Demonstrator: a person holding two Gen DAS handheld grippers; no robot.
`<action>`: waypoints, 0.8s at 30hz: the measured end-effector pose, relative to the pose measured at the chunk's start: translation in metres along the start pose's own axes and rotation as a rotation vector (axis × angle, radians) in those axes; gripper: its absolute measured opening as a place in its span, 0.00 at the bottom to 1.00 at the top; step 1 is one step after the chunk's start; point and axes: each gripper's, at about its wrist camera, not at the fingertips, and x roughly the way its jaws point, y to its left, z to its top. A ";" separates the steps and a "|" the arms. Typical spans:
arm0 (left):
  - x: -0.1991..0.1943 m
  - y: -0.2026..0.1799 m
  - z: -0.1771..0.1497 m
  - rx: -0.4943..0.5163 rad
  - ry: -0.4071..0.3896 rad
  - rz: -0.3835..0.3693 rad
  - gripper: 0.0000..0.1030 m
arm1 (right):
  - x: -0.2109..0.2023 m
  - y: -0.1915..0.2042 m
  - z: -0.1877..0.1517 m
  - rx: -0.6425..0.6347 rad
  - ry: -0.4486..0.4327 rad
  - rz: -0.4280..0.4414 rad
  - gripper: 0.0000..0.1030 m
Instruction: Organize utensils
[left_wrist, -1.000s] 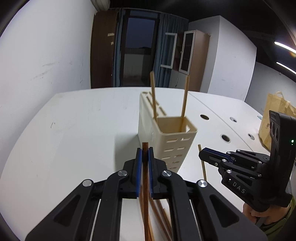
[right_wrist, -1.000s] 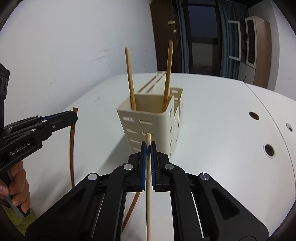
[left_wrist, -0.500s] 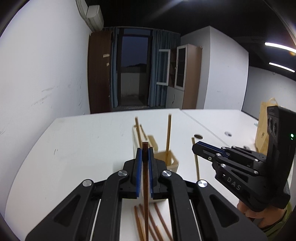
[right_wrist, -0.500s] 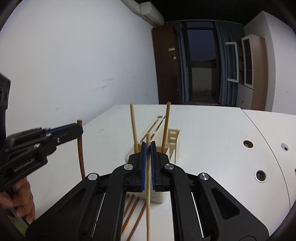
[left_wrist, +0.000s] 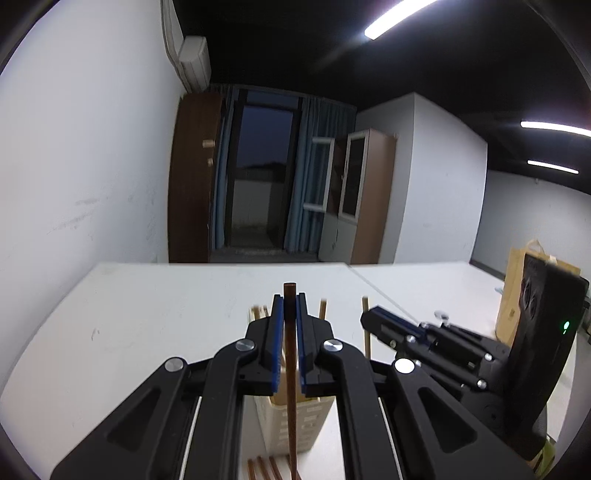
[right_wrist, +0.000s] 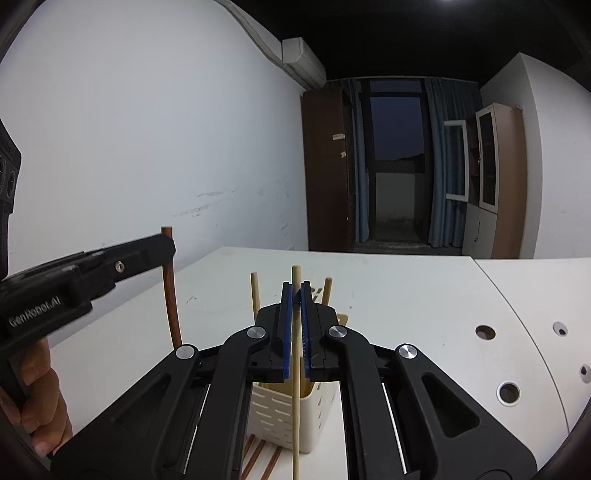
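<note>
Upright, dark chopstick (left_wrist: 289, 354) pinched between left fingers (left_wrist: 276, 343); pale chopstick (right_wrist: 295, 354) between right fingers (right_wrist: 286, 332).

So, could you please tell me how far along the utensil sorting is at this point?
Partly done. Two light chopsticks already stand in the cream holder. In hand: the left claw grips a dark brown chopstick and the right claw grips a pale chopstick, both upright above the holder and not yet dropped in. Left: several brown chopsticks lying on the table beside the holder.

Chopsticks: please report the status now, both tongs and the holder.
Left tongs shut on dark chopstick. Right tongs shut on light chopstick. Both above holder, two sticks already inside. Nothing blocking.
</note>
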 end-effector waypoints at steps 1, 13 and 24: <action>-0.004 -0.001 0.002 0.001 -0.036 0.013 0.06 | 0.000 -0.001 0.001 0.000 -0.010 0.009 0.04; -0.047 0.000 0.012 -0.110 -0.298 0.082 0.06 | -0.009 -0.012 0.009 0.024 -0.188 0.042 0.04; -0.060 -0.021 0.009 -0.091 -0.472 0.136 0.06 | -0.016 -0.021 0.009 0.032 -0.380 0.024 0.04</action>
